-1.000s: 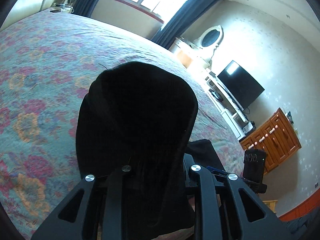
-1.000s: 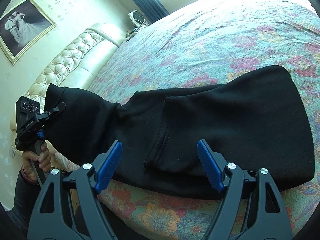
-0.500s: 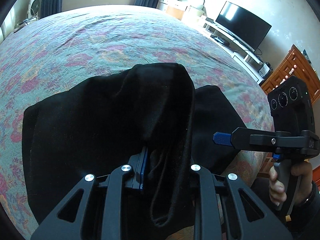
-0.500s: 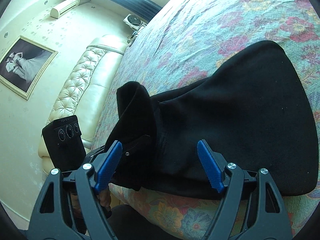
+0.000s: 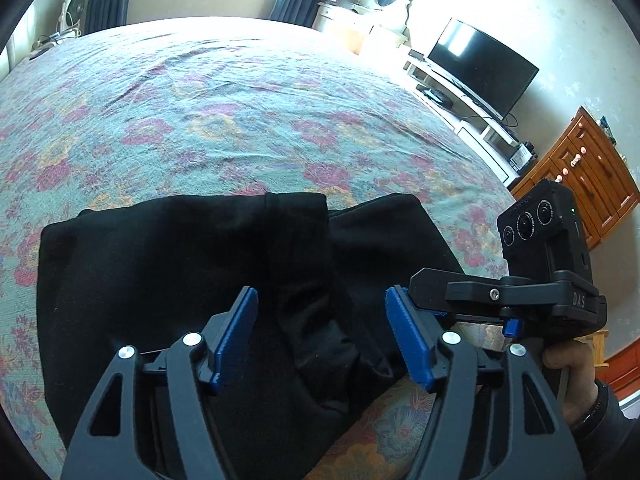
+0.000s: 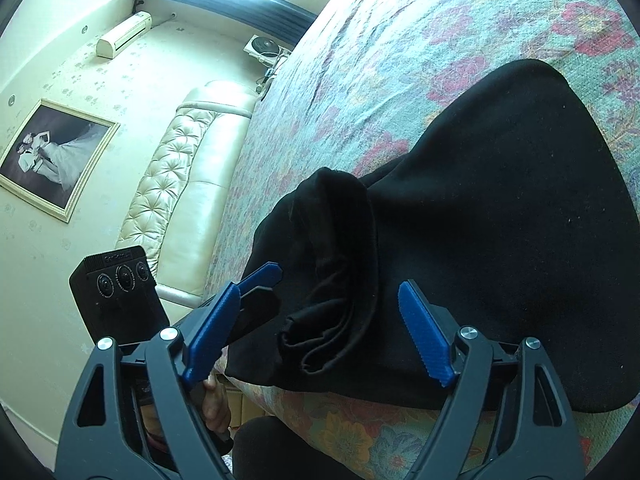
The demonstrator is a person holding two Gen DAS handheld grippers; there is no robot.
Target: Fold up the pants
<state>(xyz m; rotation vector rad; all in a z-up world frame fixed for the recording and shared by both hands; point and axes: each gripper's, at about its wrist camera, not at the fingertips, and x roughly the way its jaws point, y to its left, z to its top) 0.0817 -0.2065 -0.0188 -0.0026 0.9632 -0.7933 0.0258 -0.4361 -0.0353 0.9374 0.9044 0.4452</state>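
The black pants (image 5: 168, 264) lie folded on the floral bedspread (image 5: 224, 120) near its front edge. A bunched, doubled-over end (image 6: 340, 248) rests on top of the flat part (image 6: 500, 220). My left gripper (image 5: 320, 332) hovers just over that end. Its jaws are opening, and the cloth lies loose below the blue pads (image 5: 236, 336) with neither pad pressing on it. In the right wrist view my right gripper (image 6: 328, 324) stands open over the same end, touching nothing. The left gripper (image 6: 256, 292) shows just to its left.
The right gripper (image 5: 424, 292), with its camera box (image 5: 548, 240) and a hand (image 5: 568, 364), sits close to the right of my left gripper. Beyond the bed are a TV (image 5: 480, 64) and a wooden cabinet (image 5: 580, 184). A padded headboard (image 6: 188, 184) is at the left.
The left gripper carried the pants' end across and down onto the rest of the pants, then opened and let it go. The right gripper stayed open, rolled and sank slightly.
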